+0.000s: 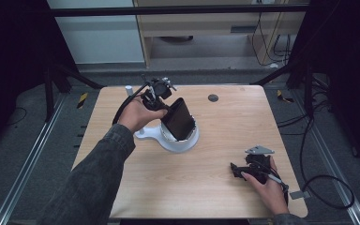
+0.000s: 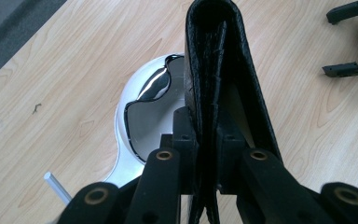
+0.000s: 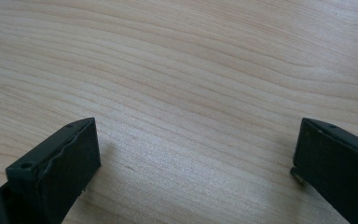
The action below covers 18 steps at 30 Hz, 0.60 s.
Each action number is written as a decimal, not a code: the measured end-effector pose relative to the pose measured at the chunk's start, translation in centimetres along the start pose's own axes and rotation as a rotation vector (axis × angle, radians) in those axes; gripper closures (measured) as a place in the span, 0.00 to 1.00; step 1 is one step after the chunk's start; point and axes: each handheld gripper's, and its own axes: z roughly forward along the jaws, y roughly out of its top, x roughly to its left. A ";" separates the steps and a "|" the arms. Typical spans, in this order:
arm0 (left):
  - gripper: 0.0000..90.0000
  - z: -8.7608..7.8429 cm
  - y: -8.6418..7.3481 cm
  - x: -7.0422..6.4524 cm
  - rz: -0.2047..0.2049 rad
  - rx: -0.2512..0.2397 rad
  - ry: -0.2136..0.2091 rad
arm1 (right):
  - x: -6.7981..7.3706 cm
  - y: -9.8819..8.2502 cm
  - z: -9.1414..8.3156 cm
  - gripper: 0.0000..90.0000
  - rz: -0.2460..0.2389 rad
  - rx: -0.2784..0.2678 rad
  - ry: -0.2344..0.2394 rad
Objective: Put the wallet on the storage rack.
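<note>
High view: a light wooden tabletop [image 1: 225, 140] seen from above, with a person's two forearms reaching in from the bottom edge. The left hand [image 1: 133, 114] holds the left claw [image 1: 165, 108] over the middle of the tabletop, closed on a black wallet [image 1: 179, 119] that stands tilted above a white round base [image 1: 178, 140] with a shiny rim. A small dark disc [image 1: 213, 98] is set in the wood near the far edge. The right hand [image 1: 267, 185] rests near the front right corner, holding the right claw [image 1: 236, 171] low over bare wood, well apart from the wallet. Left gripper view: the wallet [image 2: 214, 70], black with a grainy leather surface, rises edge-on between the two black jaws, which press on its lower part from both sides. Behind it lies the base [image 2: 135, 121], its inside mirror-like. The right claw [image 2: 349, 39] shows at the upper right, its jaws apart. Right gripper view: the two black jaws stand wide apart at the left and right edges, with nothing between them but wood grain [image 3: 191, 93].
</note>
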 end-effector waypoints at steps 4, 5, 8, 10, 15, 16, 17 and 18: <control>0.89 0.4 0.0 0.3 -0.010 0.009 0.033 | 0.0 0.0 0.0 0.01 -0.002 0.002 0.000; 0.88 0.5 0.0 0.3 -0.009 0.007 0.048 | 0.0 0.0 0.0 0.01 -0.002 0.002 0.000; 0.85 0.5 0.2 0.1 -0.021 -0.014 0.078 | 0.1 0.0 0.0 0.01 -0.001 0.001 0.001; 0.82 0.3 0.3 0.0 -0.018 -0.028 0.106 | 0.1 0.0 0.0 0.01 0.000 0.002 0.003; 0.78 -0.2 0.2 0.2 -0.030 -0.060 0.155 | 0.1 0.0 0.0 0.01 -0.004 0.001 0.006; 0.76 -0.3 0.2 0.3 -0.032 -0.065 0.166 | 0.2 0.0 0.0 0.01 -0.003 0.000 0.006; 0.75 -0.3 0.1 0.3 -0.033 -0.069 0.172 | 0.2 0.0 0.0 0.01 -0.004 0.000 0.007; 0.74 -0.4 0.1 0.3 -0.035 -0.076 0.176 | 0.2 0.0 0.0 0.01 -0.004 0.000 0.007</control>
